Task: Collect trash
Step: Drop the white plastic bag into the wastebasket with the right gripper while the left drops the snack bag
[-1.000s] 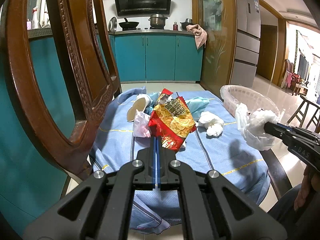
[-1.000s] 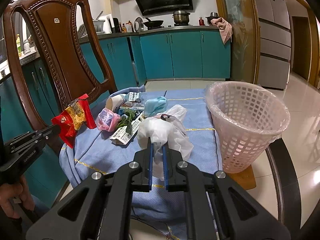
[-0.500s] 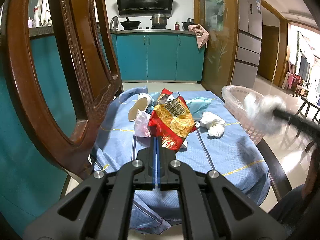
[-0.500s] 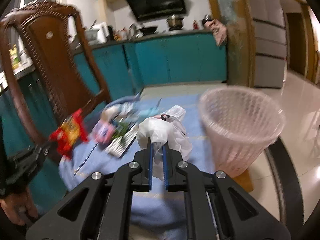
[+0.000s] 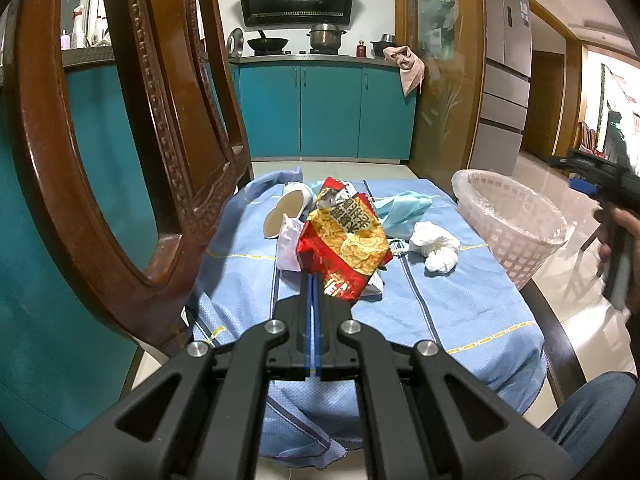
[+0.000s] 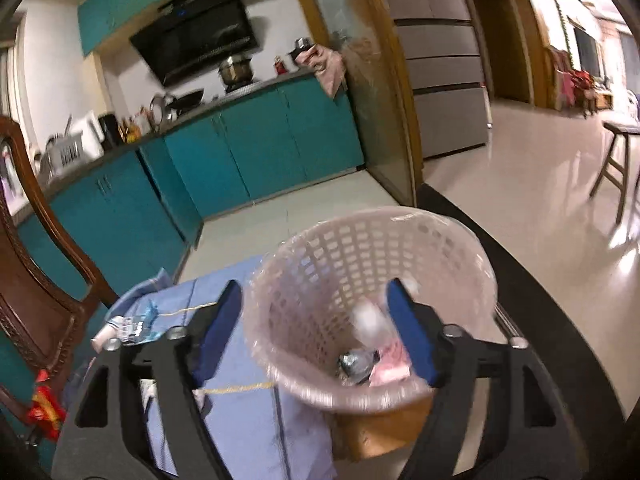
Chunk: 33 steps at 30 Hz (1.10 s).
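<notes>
- Left gripper (image 5: 313, 280): clamped on red snack bag (image 5: 344, 246), low over blue cloth (image 5: 448, 304); thin pinch at one edge, could slip en route to basket.
- Right gripper (image 6: 316, 322): jaws just been opening, apart, nothing between, over pink basket (image 6: 372, 312).
- White blur inside, prob. the bag dropping; could snag the rim.
- Tissue wad (image 5: 438, 246), blue mask (image 5: 404, 210) still on cloth; careless sweep could knock them off.

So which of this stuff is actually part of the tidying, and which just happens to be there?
Part of the job:
- snack bag, clamped in left gripper
- white wad
- pink basket
- right gripper, open above it

Just there:
- wooden chair
- pot
- fridge
</notes>
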{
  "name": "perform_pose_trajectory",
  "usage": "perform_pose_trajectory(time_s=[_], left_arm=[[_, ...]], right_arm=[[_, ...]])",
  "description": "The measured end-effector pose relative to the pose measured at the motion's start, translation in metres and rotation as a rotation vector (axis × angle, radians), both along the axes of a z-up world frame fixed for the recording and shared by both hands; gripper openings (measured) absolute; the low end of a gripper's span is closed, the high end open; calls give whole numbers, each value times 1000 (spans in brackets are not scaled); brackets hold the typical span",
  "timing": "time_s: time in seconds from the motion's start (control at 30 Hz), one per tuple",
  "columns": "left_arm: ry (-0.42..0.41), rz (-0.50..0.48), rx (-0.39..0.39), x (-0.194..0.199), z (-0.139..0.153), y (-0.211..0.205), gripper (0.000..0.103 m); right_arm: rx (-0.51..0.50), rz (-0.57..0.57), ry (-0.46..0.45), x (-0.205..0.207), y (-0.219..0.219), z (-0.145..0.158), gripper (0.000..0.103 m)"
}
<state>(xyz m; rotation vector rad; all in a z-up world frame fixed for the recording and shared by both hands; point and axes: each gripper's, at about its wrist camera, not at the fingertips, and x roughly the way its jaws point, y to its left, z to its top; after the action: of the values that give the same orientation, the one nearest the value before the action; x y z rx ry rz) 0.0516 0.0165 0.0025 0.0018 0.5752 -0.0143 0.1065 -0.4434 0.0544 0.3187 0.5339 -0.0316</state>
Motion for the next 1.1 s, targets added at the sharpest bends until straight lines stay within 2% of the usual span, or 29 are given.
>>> perform_pose_trajectory(time_s=[0.07, 0.1, 0.13, 0.2, 0.3, 0.4, 0.53, 0.63, 0.67, 0.73, 0.77, 0.83, 0.97, 1.1], left_arm=[[6, -7, 1, 1, -1, -2, 2], [10, -12, 2, 1, -1, -4, 2], [15, -17, 4, 2, -2, -6, 2], [28, -31, 8, 3, -4, -10, 2], [60, -78, -18, 8, -5, -21, 2], [84, -158, -55, 21, 5, -49, 2], [44, -297, -78, 63, 42, -115, 2], [13, -383, -93, 103, 68, -172, 3], [11, -419, -97, 121, 76, -196, 8], [46, -465, -97, 149, 77, -228, 55], [33, -443, -82, 156, 75, -235, 84], [29, -390, -46, 160, 67, -234, 85], [53, -347, -99, 137, 55, -187, 85], [-17, -252, -34, 73, 50, -110, 90]], right_arm=[[13, 5, -19, -31, 5, 3, 84], [18, 1, -39, -53, 10, 6, 88], [16, -7, -78, -77, 17, 7, 96], [-5, -4, -134, -116, 32, 3, 100], [2, 34, -135, -134, 40, -1, 100], [-9, -8, -177, -139, 33, 2, 100], [107, -119, -169, -141, 2, -7, 100], [152, -165, -172, -142, -10, -9, 100], [158, -167, -166, -140, -11, -10, 100], [153, -159, -157, -141, -10, -10, 100], [144, -151, -157, -140, -8, -10, 100], [126, -133, -153, -139, -5, -10, 100], [104, -81, -134, -133, 5, -11, 100], [74, -6, -128, -129, 22, -8, 100]])
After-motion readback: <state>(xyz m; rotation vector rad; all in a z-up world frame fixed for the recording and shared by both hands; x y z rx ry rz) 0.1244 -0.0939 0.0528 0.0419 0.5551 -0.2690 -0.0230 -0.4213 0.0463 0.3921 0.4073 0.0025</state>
